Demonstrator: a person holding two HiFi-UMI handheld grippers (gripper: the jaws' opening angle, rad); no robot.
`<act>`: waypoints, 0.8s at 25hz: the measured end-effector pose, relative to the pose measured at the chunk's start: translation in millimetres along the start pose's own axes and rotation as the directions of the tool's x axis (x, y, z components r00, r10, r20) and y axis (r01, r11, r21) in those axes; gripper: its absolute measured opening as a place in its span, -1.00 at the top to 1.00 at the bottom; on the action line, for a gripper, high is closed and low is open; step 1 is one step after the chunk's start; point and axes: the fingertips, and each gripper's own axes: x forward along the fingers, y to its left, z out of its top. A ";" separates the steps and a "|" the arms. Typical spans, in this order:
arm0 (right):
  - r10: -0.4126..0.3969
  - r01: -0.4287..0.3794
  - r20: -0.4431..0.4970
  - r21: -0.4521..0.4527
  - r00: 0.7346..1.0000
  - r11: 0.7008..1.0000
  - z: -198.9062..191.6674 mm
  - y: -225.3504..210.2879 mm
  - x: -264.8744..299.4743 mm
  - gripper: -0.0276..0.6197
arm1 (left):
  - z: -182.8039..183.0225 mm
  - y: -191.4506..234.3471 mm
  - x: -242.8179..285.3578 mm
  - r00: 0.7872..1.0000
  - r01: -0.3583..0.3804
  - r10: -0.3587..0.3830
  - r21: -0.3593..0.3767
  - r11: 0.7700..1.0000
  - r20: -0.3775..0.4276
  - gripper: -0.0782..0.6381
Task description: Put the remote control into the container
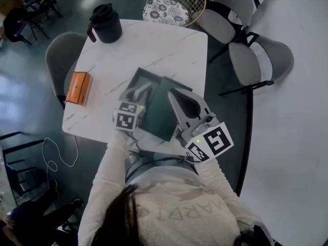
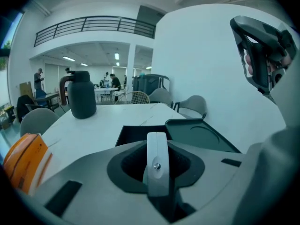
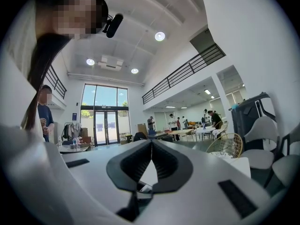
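1. Closest to the person, the right gripper [image 1: 173, 95] is held over the dark green lid [image 1: 156, 113]. Its jaws are closed tip to tip, with nothing between them
2. Just beside it, the left gripper [image 1: 138, 92] tilts down toward the table. Its jaws are clamped on a slim white piece standing on edge, which looks to be the remote control [image 2: 157, 159] seen end on. From overhead the gripper hides it, so I can't be sure
3. The remote control sits at the near edge of the open container [image 2: 136, 135], a dark box, and is not yet inside it. The lid lies right up against the container's right side and has a round recess in its face
4. Both rest on a white marble table [image 1: 154, 45]. An orange box [image 1: 79, 87] lies near the table's left edge, well apart from the container
5. A black jug [image 1: 105, 23] with a handle stands upright at the far left corner of the table
6. Beyond the far edge is a wire basket chair [image 1: 174, 4] with a patterned cushion. Grey chairs [image 1: 246, 60] are off to the right and another grey chair [image 1: 61, 55] is tucked in at the left
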 end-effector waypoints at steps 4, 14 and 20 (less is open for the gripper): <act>0.003 -0.003 0.007 0.001 1.000 1.000 1.7 2.9 1.0 0.86 | -9.4 -5.3 -3.8 0.997 0.015 -0.012 0.037 0.999 -0.072 0.54; 0.017 -0.017 0.018 0.001 1.000 1.000 3.9 10.1 0.2 0.86 | -39.7 -6.4 -8.0 0.977 0.021 -0.003 0.083 0.996 -0.214 0.54; 0.020 -0.020 0.019 -0.001 1.000 1.000 5.2 12.0 -1.9 0.86 | -57.8 -7.1 1.2 0.953 0.028 0.001 0.089 0.996 -0.304 0.54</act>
